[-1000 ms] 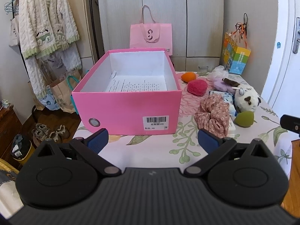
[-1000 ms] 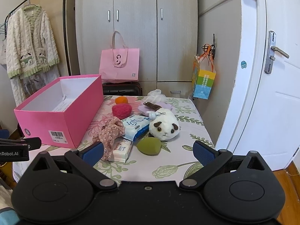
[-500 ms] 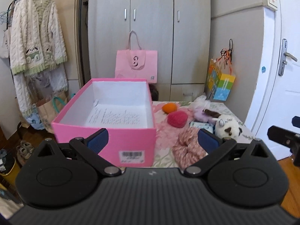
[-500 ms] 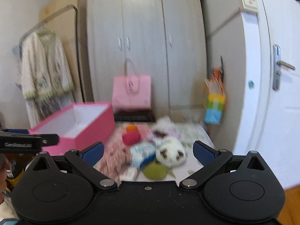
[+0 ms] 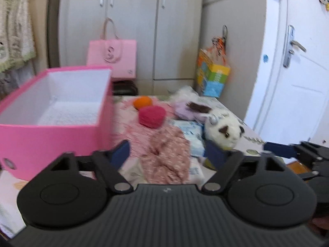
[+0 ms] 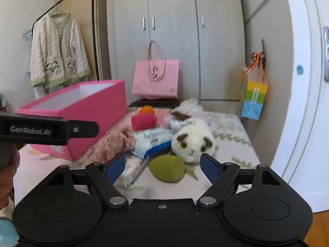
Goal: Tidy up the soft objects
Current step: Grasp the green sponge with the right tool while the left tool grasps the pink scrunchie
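An open pink box (image 5: 51, 135) stands on the left of the table. Right of it lie a floral pink scrunchie (image 5: 168, 154), a magenta pom (image 5: 152, 116), an orange ball (image 5: 141, 102), a tissue pack (image 6: 152, 142), a white plush animal (image 6: 193, 142) and a green sponge (image 6: 166, 168). My left gripper (image 5: 167, 155) hangs just before the scrunchie, which shows between its closing jaws; the pads do not press it. My right gripper (image 6: 162, 166) is closing too, with the green sponge framed between its fingers, untouched.
The table (image 6: 232, 144) wears a floral cloth and ends near a white door (image 5: 298, 94) on the right. Behind stand a pink paper bag (image 6: 155, 82), a grey wardrobe (image 6: 172, 30) and a hanging colourful bag (image 6: 254, 100). A cardigan (image 6: 57, 49) hangs at left.
Both grippers came down and closer to the soft things, and their jaws narrowed. The left view swung from the pink box toward the scrunchie; the right view now centres on the green sponge.
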The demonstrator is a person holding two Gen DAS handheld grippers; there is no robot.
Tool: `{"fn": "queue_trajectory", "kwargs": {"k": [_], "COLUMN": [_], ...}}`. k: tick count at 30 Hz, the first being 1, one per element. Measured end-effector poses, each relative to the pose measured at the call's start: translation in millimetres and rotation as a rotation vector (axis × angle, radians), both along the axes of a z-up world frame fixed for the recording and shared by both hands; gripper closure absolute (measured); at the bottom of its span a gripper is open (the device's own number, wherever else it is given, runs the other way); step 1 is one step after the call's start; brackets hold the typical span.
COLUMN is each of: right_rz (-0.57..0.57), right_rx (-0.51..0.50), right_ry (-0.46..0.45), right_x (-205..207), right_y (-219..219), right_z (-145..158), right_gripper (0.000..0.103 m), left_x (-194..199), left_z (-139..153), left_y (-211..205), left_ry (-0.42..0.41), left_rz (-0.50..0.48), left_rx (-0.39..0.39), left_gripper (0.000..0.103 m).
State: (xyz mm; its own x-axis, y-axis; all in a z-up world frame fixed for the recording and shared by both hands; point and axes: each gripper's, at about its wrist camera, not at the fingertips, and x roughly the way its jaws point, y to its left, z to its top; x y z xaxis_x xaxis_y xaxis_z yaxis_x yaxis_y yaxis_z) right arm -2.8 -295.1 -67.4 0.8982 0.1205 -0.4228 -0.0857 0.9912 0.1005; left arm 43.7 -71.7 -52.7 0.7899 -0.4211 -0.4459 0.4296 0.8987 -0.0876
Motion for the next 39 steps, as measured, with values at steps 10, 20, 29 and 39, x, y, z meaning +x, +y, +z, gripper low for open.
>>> {"fn": "queue_trajectory", "kwargs": {"k": [10, 20, 29, 39], "right_rz": [0.017, 0.021, -0.005, -0.062], "right_rx": [0.03, 0.09, 0.024, 0.049], "right_ry": [0.032, 0.033, 0.002, 0.07], "right_x": [33.1, 48.8, 32.6, 23.6], "right_y": [-5.8, -7.2, 3.5, 0.2], "right_z": [-35.6, -51.0, -35.5, -21.0], "right_gripper": [0.024, 0.05, 0.05, 0.05], "left_x": [44.3, 60.4, 52.5, 26.1], "left_z": [-38.5, -48.5, -40.5, -29.2], "left_y": [-32.0, -19.8, -6.2, 21.5], "left_ry": [0.061, 0.163, 0.145, 0.158], "left_rz": [0.008, -0.001, 0.023, 0.012], "left_rx": [0.093, -0.059, -0.092, -0.088], "left_gripper": [0.047, 0.079, 0.087, 0.087]}}
